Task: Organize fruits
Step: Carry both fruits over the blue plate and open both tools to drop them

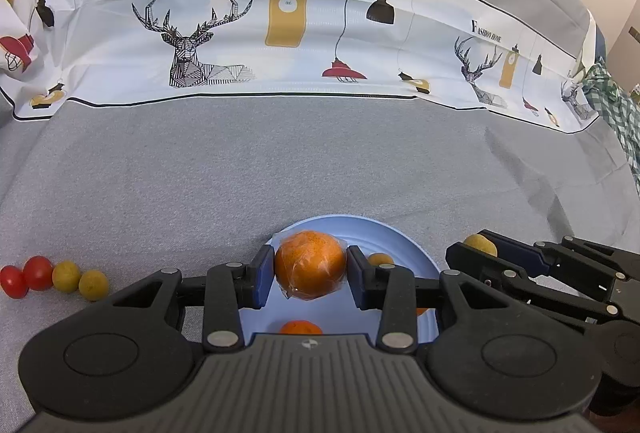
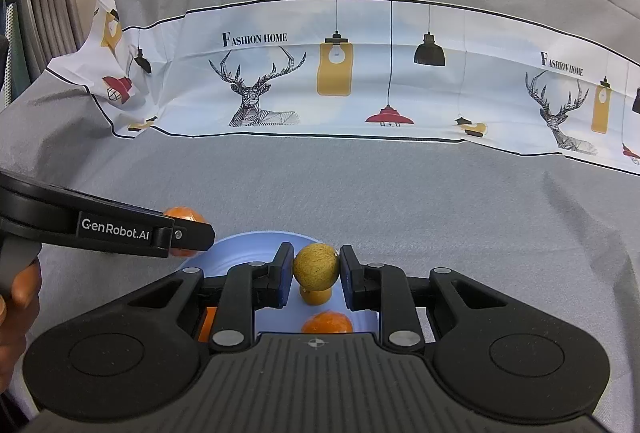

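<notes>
My left hand-held gripper clamps the wrapped orange; the right hand-held gripper clamps a yellow fruit. I lower both onto the blue plate before releasing.

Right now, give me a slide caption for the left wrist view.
Left gripper holds a plastic-wrapped orange above the pale blue plate; four small red and yellow-green fruits line the grey cloth.
</notes>
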### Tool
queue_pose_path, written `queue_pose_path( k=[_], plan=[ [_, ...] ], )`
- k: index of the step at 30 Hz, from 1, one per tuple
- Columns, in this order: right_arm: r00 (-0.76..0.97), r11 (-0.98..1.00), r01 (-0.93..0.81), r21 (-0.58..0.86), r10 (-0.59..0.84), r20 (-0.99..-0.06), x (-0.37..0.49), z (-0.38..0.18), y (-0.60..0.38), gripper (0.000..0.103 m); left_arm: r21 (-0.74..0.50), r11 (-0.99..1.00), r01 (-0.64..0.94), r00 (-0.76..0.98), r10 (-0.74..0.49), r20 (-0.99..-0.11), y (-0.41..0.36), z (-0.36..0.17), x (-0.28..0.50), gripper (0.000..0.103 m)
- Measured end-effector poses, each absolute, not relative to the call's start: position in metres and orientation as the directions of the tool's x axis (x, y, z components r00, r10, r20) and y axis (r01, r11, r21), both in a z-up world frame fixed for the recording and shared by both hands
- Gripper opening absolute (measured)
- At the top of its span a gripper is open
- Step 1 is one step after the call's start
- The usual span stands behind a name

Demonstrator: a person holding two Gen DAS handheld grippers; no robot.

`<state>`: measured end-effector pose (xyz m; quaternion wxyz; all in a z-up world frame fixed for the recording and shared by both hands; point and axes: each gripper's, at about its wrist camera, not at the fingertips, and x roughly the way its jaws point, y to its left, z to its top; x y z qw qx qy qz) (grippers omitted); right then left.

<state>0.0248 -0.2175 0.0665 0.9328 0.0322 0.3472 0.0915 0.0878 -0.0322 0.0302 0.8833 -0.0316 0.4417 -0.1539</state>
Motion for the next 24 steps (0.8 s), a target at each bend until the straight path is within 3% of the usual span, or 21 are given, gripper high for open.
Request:
queue_pose_path(
  k=[24],
  plan=[
    [0.577,0.981,-0.179,0.069,0.161,-0.8,0.03,0.032,-0.207,0.026,-0.14,0.945,0.295,0.512,-0.28,-0.812,-0.055,0.012,0.088,0.043]
  ],
)
